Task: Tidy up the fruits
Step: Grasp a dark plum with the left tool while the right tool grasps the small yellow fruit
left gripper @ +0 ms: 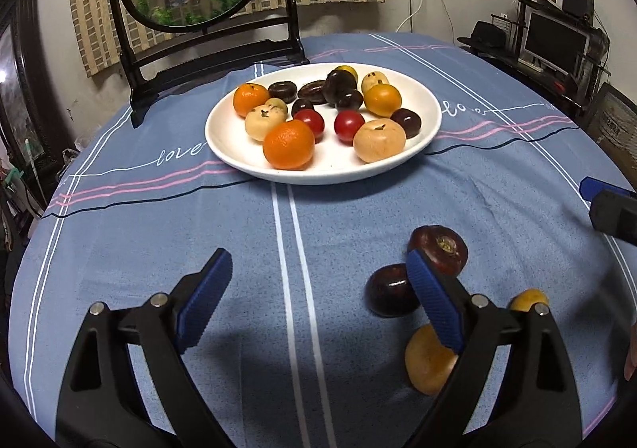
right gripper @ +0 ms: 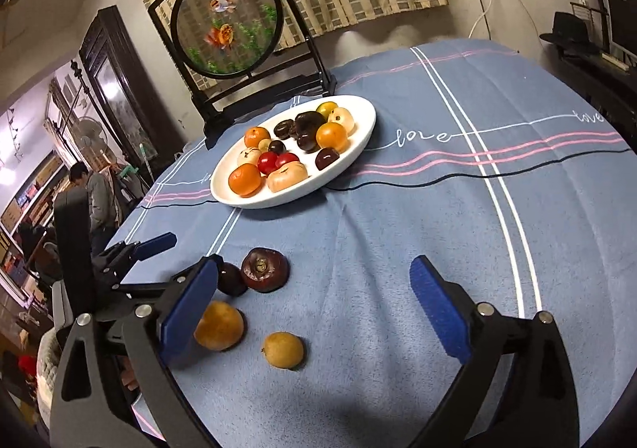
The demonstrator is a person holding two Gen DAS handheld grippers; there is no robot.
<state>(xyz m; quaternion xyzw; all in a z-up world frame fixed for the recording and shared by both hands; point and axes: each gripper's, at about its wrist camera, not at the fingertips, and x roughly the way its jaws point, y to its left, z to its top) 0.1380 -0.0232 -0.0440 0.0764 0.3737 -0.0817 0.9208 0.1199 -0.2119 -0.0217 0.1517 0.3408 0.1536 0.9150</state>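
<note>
The jaws of the left gripper [left gripper: 322, 300] and right gripper [right gripper: 314, 312] are held wide apart with nothing between them, presumably readied for a pick. Four loose fruits are left on the soft blue tablecloth [right gripper: 398, 233]: two glossy dark ones [right gripper: 265, 269] and two matte yellow ones [right gripper: 283, 350]. The rest are gathered, smooth and round, on the white plate [left gripper: 239, 153].

Your right gripper [right gripper: 314, 304] hangs over the blue tablecloth [right gripper: 398, 233], jaws spread wide, nothing between them. Just inside its left finger lie a dark mangosteen [right gripper: 264, 269], a dark plum [right gripper: 232, 279] and two yellow fruits [right gripper: 220, 324], [right gripper: 283, 350]. Beyond sits a white plate [right gripper: 358, 147] heaped with fruit. Your left gripper [right gripper: 151, 243] shows at left.
</note>
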